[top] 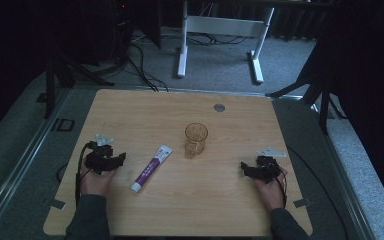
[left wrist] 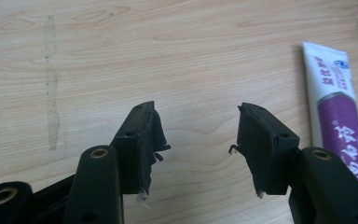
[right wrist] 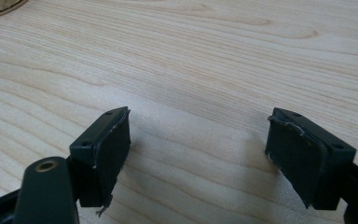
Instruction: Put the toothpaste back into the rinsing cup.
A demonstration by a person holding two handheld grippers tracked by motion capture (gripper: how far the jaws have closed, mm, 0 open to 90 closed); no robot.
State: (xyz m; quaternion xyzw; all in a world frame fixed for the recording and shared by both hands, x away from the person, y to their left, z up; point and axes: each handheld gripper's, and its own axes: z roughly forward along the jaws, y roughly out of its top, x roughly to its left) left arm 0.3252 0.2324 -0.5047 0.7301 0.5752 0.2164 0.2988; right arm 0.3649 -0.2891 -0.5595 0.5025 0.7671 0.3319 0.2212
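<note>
1. Nearest to us in the high view, two grey sleeves come in at the bottom edge, each hand holding a black gripper low over the wooden table (top: 130, 110).
2. Left hand (top: 96, 181) holds the left gripper (top: 121, 158); we see it released, jaws apart, nothing between them, pointing toward the tube. Grey three-cornered plate (top: 103, 139) sits on top of it, and a black cable loops back along its outer side.
3. From the left gripper view, we see the left gripper (left wrist: 199, 128) with jaws spread, bare wood in the gap, frayed pad edges. Toothpaste tube (left wrist: 338, 112) lies flat just beside the right-hand jaw, outside the gap; we can't tell if it touches.
4. Toothpaste tube (top: 151, 168), white and purple, lies on the table just off the left gripper's tips, cap end nearer us, crimped end angled away toward the cup.
5. Amber glass cup (top: 196, 140) stands upright beyond the tube's far end, between the two grippers and ahead of both, well apart from each.
6. Right gripper (top: 243, 168), held by the right hand (top: 270, 187), is also released, empty, tips pointing inward toward the table middle. It carries a grey plate too.
7. From the right gripper view, the right gripper (right wrist: 198, 135) has jaws wide apart, only wood grain between them. Cup rim (right wrist: 0, 8) shows far ahead, off the left-hand jaw.
</note>
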